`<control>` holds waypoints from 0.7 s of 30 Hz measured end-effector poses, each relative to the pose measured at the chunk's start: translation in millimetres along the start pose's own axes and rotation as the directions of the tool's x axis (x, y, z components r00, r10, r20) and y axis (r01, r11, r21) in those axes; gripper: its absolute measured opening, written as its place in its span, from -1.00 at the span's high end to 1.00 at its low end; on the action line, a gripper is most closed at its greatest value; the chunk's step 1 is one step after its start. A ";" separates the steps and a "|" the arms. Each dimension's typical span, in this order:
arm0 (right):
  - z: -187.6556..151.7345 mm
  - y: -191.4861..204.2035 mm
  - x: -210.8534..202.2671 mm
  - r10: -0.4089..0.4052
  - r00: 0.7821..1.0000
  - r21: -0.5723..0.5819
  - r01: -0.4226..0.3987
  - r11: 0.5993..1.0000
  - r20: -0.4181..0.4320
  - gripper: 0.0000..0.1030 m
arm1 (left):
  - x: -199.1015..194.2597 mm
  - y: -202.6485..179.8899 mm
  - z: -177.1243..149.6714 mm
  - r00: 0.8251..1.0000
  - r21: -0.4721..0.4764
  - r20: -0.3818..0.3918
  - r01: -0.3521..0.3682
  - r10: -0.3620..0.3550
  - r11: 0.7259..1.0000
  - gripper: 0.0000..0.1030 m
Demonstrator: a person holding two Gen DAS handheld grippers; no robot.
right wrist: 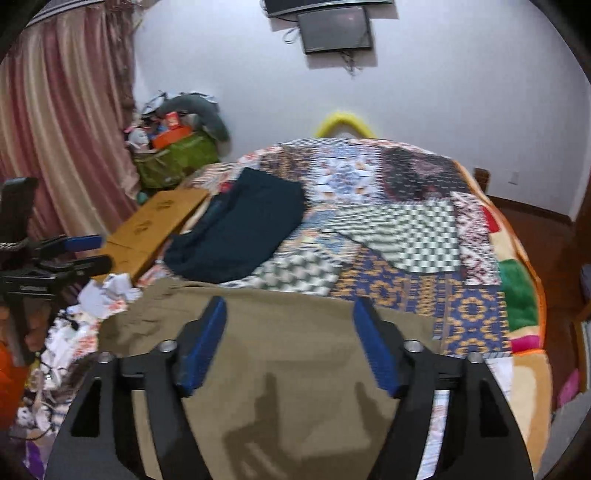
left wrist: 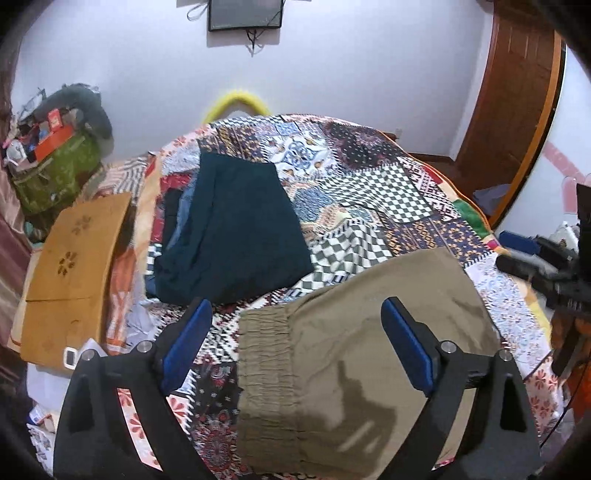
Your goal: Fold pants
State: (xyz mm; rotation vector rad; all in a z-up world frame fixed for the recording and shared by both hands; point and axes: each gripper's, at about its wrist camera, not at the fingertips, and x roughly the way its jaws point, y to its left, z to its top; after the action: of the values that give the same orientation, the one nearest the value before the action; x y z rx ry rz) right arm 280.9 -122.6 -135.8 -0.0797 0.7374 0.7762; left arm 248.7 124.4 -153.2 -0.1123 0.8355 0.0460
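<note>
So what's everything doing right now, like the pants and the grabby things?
Khaki pants: lying flat on the bed, partly folded, held by neither gripper.
Dark teal garment: folded, lying farther back.
Left gripper: fingers open above the khaki pants.
Right gripper: fingers open above the khaki pants.
Wall screen: off.

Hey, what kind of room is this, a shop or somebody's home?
Most likely a home bedroom. A bed with a patchwork quilt fills the middle, pink curtains hang on one side, and a small screen is mounted on the wall. Khaki pants and a dark garment lie on the quilt.
</note>
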 end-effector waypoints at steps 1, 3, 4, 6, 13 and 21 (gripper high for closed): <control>-1.6 7.6 5.1 0.022 1.000 -0.002 -0.022 1.000 -0.003 -0.42 | 3.7 -1.0 -0.8 1.000 -0.006 -0.014 0.015 -0.015 1.000 -0.83; -4.7 14.3 16.1 0.052 0.998 0.001 -0.052 0.999 -0.022 -0.47 | 15.0 -1.2 -3.3 0.998 -0.014 -0.050 0.042 -0.043 0.999 -0.83; -7.6 16.9 23.1 0.066 0.997 0.005 -0.065 0.998 -0.039 -0.48 | 22.1 -1.8 -5.6 0.996 -0.018 -0.072 0.052 -0.054 0.998 -0.83; -14.9 21.5 38.2 0.084 0.993 0.018 -0.083 0.996 -0.081 -0.48 | 36.7 -2.3 -11.8 0.991 -0.032 -0.119 0.062 -0.066 0.998 -0.84; -58.0 26.2 89.4 0.127 0.949 0.072 -0.110 0.991 -0.289 -0.49 | 88.3 -0.4 -50.7 0.953 -0.055 -0.295 0.060 -0.074 0.997 -0.84; -85.8 17.0 63.9 0.125 0.953 0.076 -0.108 0.991 -0.277 -0.59 | 66.9 -1.2 -83.3 0.968 0.022 -0.250 0.017 -0.011 1.000 -0.96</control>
State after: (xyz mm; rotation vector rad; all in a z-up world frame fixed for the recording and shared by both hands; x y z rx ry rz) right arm 251.0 -99.3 -237.3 -0.0942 1.0427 0.8653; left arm 232.3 113.2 -258.2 -0.1024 1.0875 0.0077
